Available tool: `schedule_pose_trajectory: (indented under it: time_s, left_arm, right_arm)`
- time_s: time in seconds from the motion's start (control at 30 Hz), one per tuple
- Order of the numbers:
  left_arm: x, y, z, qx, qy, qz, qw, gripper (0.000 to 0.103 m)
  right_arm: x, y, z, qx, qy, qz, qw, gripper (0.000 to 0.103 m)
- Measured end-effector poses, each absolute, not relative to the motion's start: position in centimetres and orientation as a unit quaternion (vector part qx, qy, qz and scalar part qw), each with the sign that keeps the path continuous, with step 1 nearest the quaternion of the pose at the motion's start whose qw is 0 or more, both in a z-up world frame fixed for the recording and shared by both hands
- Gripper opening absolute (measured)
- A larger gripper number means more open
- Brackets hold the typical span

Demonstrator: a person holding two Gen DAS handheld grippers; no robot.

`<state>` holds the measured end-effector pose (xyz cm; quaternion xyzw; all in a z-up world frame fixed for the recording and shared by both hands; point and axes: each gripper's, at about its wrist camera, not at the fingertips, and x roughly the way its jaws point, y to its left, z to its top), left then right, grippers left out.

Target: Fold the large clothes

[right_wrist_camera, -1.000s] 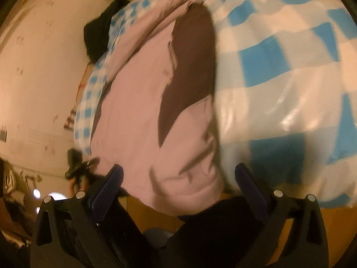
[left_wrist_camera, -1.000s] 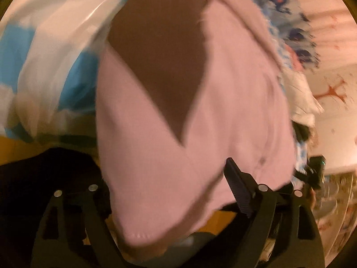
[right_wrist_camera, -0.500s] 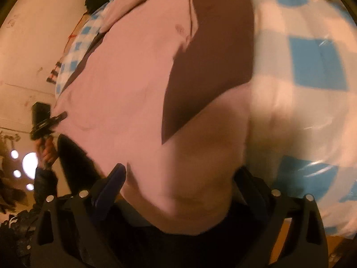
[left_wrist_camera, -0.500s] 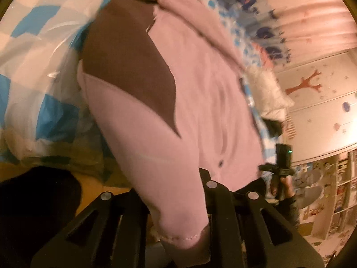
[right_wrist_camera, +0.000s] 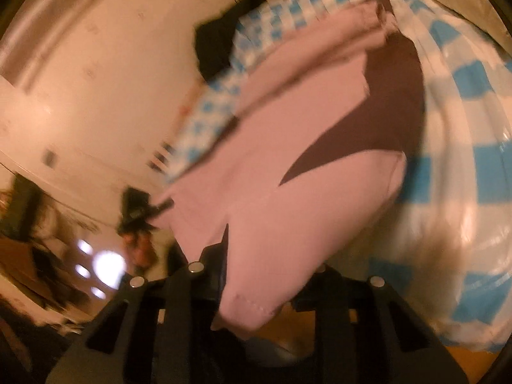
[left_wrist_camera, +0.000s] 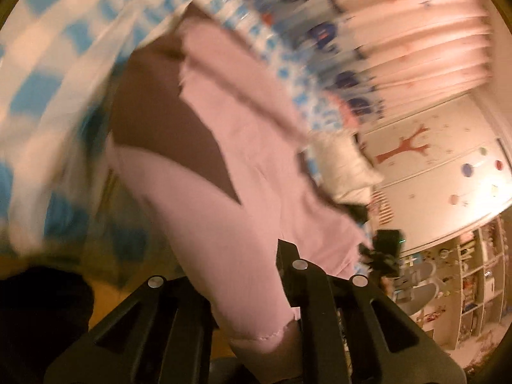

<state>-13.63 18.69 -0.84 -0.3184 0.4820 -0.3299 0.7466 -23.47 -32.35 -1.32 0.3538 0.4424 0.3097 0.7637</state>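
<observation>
Checked bedspread (right_wrist_camera: 454, 73), pillow (left_wrist_camera: 345, 163), perhaps shelving (left_wrist_camera: 480, 272).

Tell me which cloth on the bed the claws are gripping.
The pink garment with the brown panel; the left claw and right claw clamp its hem. The blue-and-white checked cover lies underneath, ungripped.

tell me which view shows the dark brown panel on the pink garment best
The right wrist view: the dark brown panel shows whole against the pink garment. The left wrist view shows it too, more blurred.

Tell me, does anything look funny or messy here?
Nothing is spilled or torn. The pink garment lies rumpled on the blue checked bedcover, a corner clamped in the left gripper and another in the right gripper.
</observation>
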Motion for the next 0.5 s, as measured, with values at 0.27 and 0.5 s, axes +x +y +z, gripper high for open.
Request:
schedule_pose_trajectory:
  time_s: [0.27, 0.5]
  left_arm:
    - [-12.7, 19.2, -3.5, -0.294, 0.532, -0.317, 0.728, 0.009]
    - [-14.7, 20.3, -11.4, -0.297, 0.599, -0.253, 0.7, 0.049]
  right_arm:
    - [-23.6, -33.5, -6.1, 0.36, 0.508, 0.31, 0.718, 0.043]
    - [-23.5, -34.0, -9.5, 0.378, 0.527, 0.3, 0.7, 0.054]
